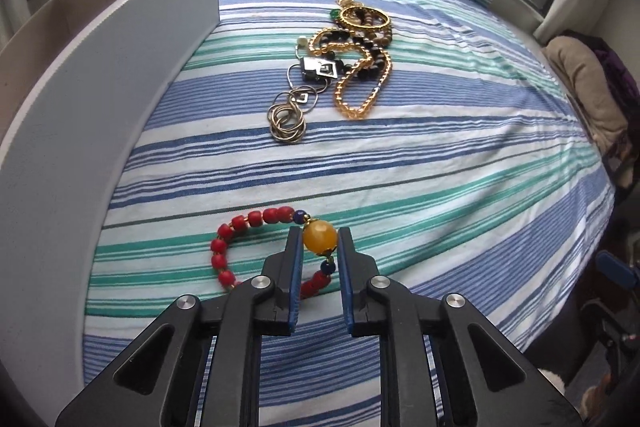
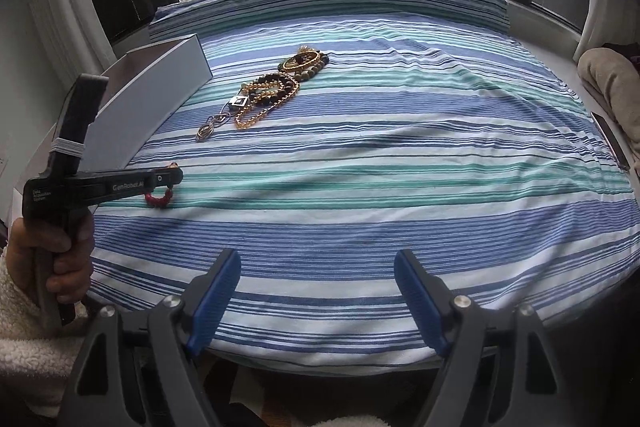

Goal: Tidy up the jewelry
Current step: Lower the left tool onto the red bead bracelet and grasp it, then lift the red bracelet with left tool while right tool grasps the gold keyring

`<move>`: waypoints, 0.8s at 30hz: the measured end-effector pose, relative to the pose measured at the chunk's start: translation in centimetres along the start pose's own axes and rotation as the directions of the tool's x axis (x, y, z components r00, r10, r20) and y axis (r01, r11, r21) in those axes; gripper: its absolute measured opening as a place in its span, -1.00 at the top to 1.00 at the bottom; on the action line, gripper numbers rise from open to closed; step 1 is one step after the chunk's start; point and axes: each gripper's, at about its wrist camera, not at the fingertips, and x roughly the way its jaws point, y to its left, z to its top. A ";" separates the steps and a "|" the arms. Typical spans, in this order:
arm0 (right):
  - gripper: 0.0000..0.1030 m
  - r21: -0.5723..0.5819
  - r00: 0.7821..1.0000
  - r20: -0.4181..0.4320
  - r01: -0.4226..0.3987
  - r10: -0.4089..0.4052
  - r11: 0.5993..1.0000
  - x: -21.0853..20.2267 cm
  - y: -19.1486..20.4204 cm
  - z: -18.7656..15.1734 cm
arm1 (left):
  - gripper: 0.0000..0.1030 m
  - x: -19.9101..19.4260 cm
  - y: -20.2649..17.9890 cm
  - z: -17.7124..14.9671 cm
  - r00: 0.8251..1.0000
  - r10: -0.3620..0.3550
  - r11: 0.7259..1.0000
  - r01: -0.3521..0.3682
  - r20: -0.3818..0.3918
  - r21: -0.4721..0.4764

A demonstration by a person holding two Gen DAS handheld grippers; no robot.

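From the left wrist camera, the left gripper (image 1: 319,242) has its two blue-padded jaws clamped on the big amber bead (image 1: 318,236) of a red bead bracelet (image 1: 256,247), one pad touching each side of the bead. The bracelet is a ring of chunky, matte red beads, barrel-shaped, with thin gold spacers between them; the round, honey-yellow bead sits in small gold caps and has a dark blue bead above and below it. The bracelet curves out to the left of the jaws over the striped bedsheet (image 1: 440,187), banded in blue, white and teal; whether its far side rests on the cloth or hangs just clear cannot be told. Farther up the sheet, well apart from the bracelet, lies a jewelry pile (image 1: 344,63): a gold bangle at the far end, dark and tan bead strands, a looped gold chain, a square silver-and-black pendant, and a cluster of thin silver rings (image 1: 287,125) nearest the camera. A grey open box (image 1: 120,75) stands along the left edge of the bed. From the right wrist camera, the right gripper (image 2: 318,295) hovers over the near edge of the sheet with its jaws wide apart and nothing between them. At the left a hand (image 2: 60,247) in a fleecy white sleeve holds the other gripper, with red beads showing beneath its tip, near the box's long side; the pile lies beyond.
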 end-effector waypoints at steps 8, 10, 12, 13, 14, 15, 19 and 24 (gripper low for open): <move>-0.57 -0.014 0.999 0.008 -0.051 0.051 0.999 0.2 0.4 1.2 | 0.72 -4.2 2.4 -0.2 0.995 -0.083 0.991 0.089 0.059 -0.104; -0.57 0.002 0.997 0.019 -0.075 0.075 0.997 0.6 -0.1 2.6 | 0.72 -5.5 3.4 -0.6 0.993 -0.086 0.987 0.096 0.078 -0.132; -0.57 0.031 0.993 0.019 -0.113 0.113 0.993 1.6 -0.5 4.6 | 0.72 -6.6 4.3 -1.1 0.992 -0.082 0.983 0.097 0.097 -0.156; -0.57 0.045 0.990 0.009 -0.142 0.142 0.989 2.4 -0.4 5.7 | 0.72 -7.1 4.7 -1.4 0.991 -0.082 0.981 0.099 0.107 -0.170; -0.57 0.059 0.984 -0.008 -0.180 0.180 0.982 3.4 -0.1 6.8 | 0.72 -7.5 5.1 -1.6 0.990 -0.079 0.978 0.100 0.114 -0.183; -0.56 0.072 0.972 -0.029 -0.229 0.232 0.971 4.4 0.4 8.0 | 0.72 -7.8 5.5 -1.8 0.990 -0.077 0.976 0.099 0.121 -0.195; 0.04 0.103 0.889 -0.134 -0.427 0.438 0.899 9.5 5.1 12.2 | 0.72 -8.6 6.5 -2.3 0.988 -0.065 0.969 0.096 0.143 -0.226; 0.05 -0.053 0.906 -0.202 -0.390 0.373 0.919 15.3 12.9 14.7 | 0.71 -9.4 7.2 -2.7 0.984 -0.064 0.964 0.105 0.168 -0.243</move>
